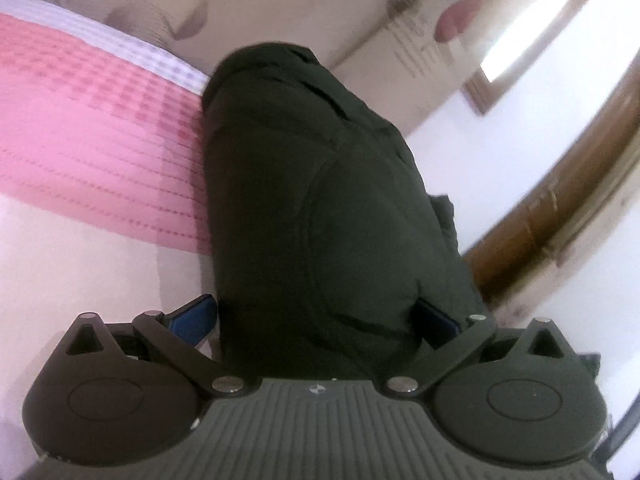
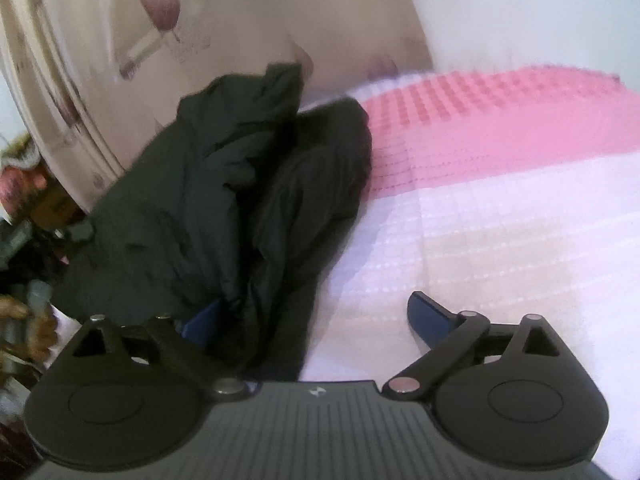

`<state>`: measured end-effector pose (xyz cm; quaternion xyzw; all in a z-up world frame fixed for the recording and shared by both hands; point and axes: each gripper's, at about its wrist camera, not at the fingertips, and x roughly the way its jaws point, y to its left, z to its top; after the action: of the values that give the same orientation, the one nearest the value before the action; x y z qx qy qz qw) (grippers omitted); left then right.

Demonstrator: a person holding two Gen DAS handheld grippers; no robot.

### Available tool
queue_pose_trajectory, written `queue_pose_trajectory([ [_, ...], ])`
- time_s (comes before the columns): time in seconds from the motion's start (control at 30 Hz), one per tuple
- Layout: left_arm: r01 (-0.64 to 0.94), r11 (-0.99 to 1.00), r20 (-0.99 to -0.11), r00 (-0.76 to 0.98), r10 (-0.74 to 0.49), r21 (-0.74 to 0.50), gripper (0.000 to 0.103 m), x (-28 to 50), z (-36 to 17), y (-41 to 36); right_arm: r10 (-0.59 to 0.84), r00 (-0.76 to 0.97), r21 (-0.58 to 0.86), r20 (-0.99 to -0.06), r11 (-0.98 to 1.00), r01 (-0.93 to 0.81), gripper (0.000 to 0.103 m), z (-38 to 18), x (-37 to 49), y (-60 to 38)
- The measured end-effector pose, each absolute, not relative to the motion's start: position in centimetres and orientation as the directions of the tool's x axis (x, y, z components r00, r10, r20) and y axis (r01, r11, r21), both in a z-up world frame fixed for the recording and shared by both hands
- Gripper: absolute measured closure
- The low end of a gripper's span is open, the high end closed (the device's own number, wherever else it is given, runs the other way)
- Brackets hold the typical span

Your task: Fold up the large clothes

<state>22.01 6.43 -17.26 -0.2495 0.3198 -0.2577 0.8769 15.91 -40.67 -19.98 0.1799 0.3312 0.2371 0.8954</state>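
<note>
Lying bunched on pink-and-white bedspread (image 2: pixel 500 208), dark garment (image 2: pixel 224 208) up against patterned headboard (image 2: pixel 100 60). Filling left gripper (image 1: pixel 316 320) between wide-spread blue pads (image 1: pixel 192 320), grip unclear. Standing wide open, right gripper (image 2: pixel 316 320), fabric just beside left pad. Crowding far edge, clutter (image 2: pixel 28 220).

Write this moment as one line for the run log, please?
surface: pink and white bedspread | item: dark garment, bunched | left gripper: jaws wide, garment between | right gripper: open, beside garment
</note>
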Motion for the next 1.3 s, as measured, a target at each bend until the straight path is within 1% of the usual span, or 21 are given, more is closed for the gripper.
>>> queue_pose_trajectory([
  [0.17, 0.352, 0.724, -0.436, 0.615, -0.657, -0.593, 0.0, 23.6, -17.4, 6.4, 0.661, 0.611, 0.658, -0.435, 0.697, -0.286, 0.002, -20.2, 18.2, -42.5],
  [0.3, 0.39, 0.72, -0.442, 0.593, -0.673, -0.574, 0.0, 24.5, -17.2, 6.3, 0.719, 0.542, 0.681, -0.435, 0.656, -0.325, 0.0, -19.9, 21.2, -41.5],
  [0.4, 0.391, 0.708, -0.435, 0.586, -0.684, -0.588, 0.0, 24.8, -17.2, 6.3, 0.767, 0.467, 0.697, -0.439, 0.619, -0.362, 0.0, -20.1, 23.9, -39.6],
  [0.5, 0.381, 0.687, -0.416, 0.583, -0.698, -0.619, 0.0, 25.1, -17.6, 6.4, 0.801, 0.441, 0.711, -0.404, 0.579, -0.4, 0.0, -20.5, 25.2, -38.3],
  [0.57, 0.385, 0.673, -0.406, 0.576, -0.71, -0.631, 0.0, 25.3, -17.9, 6.5, 0.807, 0.449, 0.712, -0.385, 0.569, -0.412, 0.0, -20.7, 25.5, -37.8],
  [0.67, 0.389, 0.653, -0.397, 0.559, -0.728, -0.65, 0.0, 25.8, -18.2, 6.6, 0.8, 0.459, 0.683, -0.388, 0.583, -0.439, 0.0, -20.6, 25.2, -37.1],
  [0.83, 0.401, 0.637, -0.412, 0.517, -0.751, -0.658, 0.0, 26.2, -18.0, 7.4, 0.796, 0.47, 0.684, -0.381, 0.585, -0.436, 0.0, -20.6, 25.2, -37.2],
  [0.97, 0.409, 0.625, -0.402, 0.51, -0.761, -0.665, 0.0, 26.6, -17.6, 8.3, 0.798, 0.478, 0.676, -0.368, 0.582, -0.452, 0.0, -20.8, 25.2, -37.5],
  [1.03, 0.415, 0.624, -0.403, 0.505, -0.763, -0.662, 0.0, 27.0, -17.7, 7.9, 0.798, 0.474, 0.682, -0.372, 0.582, -0.444, 0.0, -20.8, 25.4, -37.5],
  [1.17, 0.406, 0.592, -0.386, 0.483, -0.786, -0.696, 0.0, 27.9, -18.5, 7.4, 0.808, 0.445, 0.729, -0.387, 0.563, -0.389, 0.0, -20.6, 26.5, -37.9],
  [1.3, 0.398, 0.565, -0.373, 0.464, -0.803, -0.723, 0.0, 28.2, -19.1, 7.5, 0.792, 0.462, 0.708, -0.398, 0.586, -0.394, 0.0, -20.5, 26.5, -37.3],
])
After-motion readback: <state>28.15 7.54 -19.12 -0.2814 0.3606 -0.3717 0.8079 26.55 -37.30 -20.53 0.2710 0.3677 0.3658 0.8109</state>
